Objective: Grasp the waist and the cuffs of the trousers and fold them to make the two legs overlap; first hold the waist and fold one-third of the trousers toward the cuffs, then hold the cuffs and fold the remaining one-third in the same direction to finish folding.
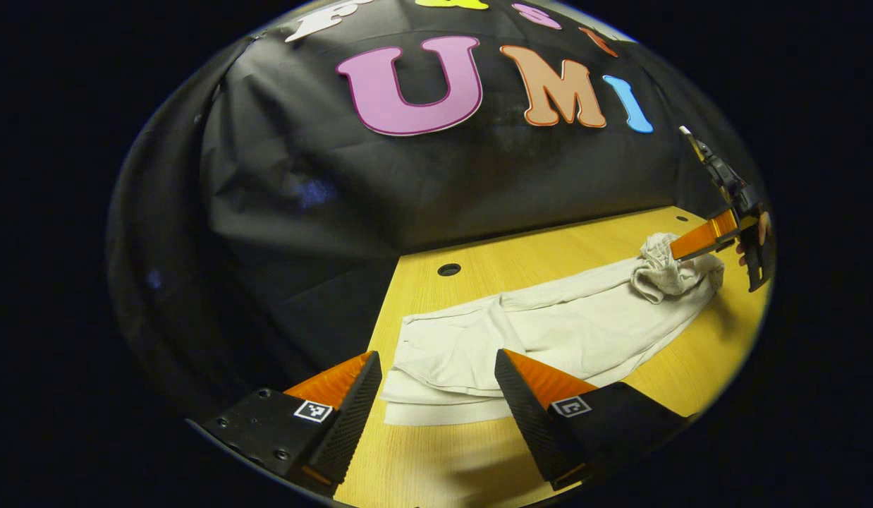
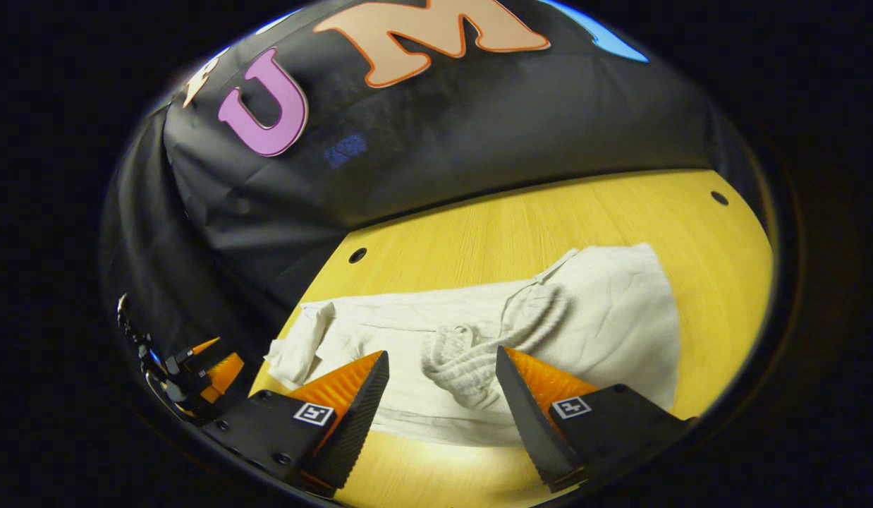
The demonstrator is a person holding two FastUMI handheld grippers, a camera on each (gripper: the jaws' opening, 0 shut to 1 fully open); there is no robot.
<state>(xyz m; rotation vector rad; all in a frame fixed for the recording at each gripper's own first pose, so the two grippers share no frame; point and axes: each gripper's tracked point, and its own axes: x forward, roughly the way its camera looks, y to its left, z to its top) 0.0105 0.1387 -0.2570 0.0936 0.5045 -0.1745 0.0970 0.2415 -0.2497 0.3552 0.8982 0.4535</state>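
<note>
Your trousers [image 1: 549,324] lie spread lengthwise on the yellow counter [image 1: 436,466], pale and creased; in the left gripper view the cuffs [image 1: 436,395] sit nearest, stacked in layers just beyond your left tool [image 1: 436,384], and the waist [image 1: 666,271] is bunched up at the far end; in the right gripper view the gathered waist lies rumpled right in front of your right tool [image 2: 442,381], with the legs running off to the left toward the cuffs. Your left tool stands apart, its fingers [image 1: 352,402] wide on either side of the cuffs and not clamped on them; your right tool is likewise apart, fingers either side of the waist; seen from the left gripper view, one right finger reaches over the waist bunch, and whether it touches the cloth you cannot tell. A small round hole [image 1: 448,269] marks the counter beyond the trousers; the black wall [image 1: 324,197] rises behind.
</note>
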